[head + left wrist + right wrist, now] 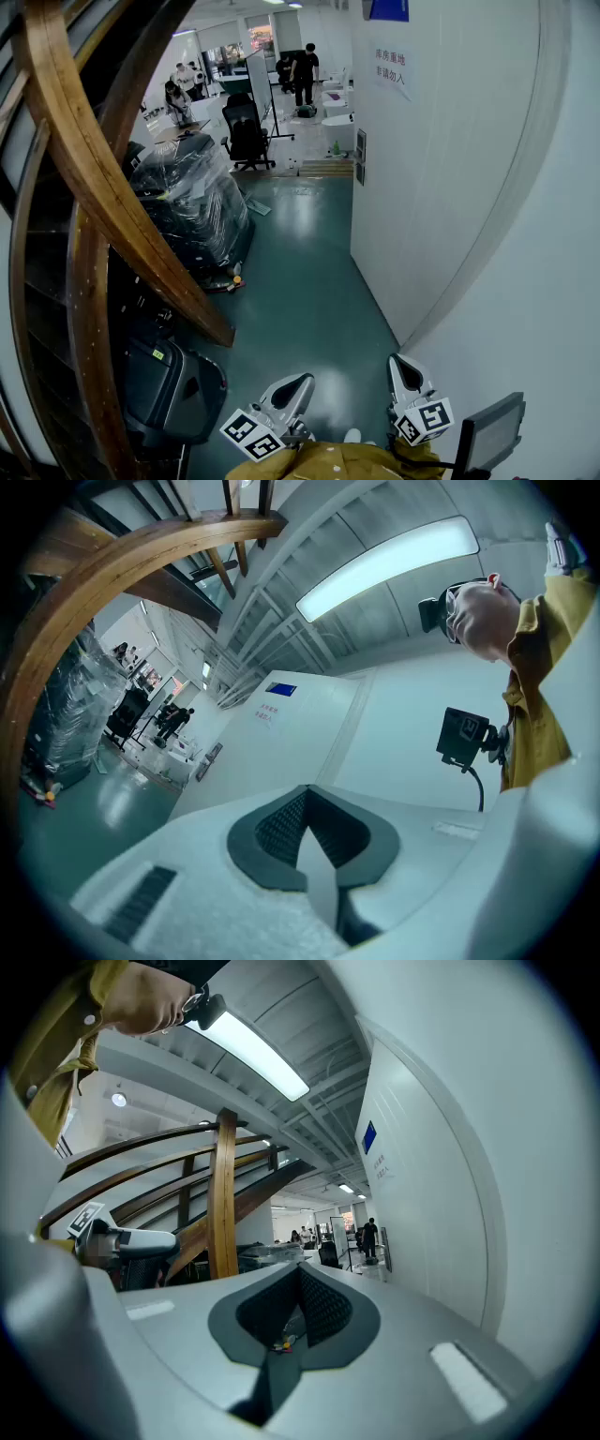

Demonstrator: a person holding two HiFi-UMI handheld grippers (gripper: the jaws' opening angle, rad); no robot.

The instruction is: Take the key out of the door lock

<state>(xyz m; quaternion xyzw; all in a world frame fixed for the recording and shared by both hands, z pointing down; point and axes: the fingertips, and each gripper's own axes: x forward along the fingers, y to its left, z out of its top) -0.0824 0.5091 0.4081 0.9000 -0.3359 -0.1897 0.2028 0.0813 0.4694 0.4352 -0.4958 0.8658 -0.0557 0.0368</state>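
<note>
Key is nowhere in view; I carry my left gripper (292, 386) and right gripper (406, 372) low and near, both closed on nothing, likely resting before any reach.

Green floor (309, 291): plastic-wrapped load (192, 211), black office chair (246, 136)

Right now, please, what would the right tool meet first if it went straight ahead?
Probably nothing near: the right tool points along green floor toward the distant plastic-wrapped stack; the white wall runs alongside.
</note>
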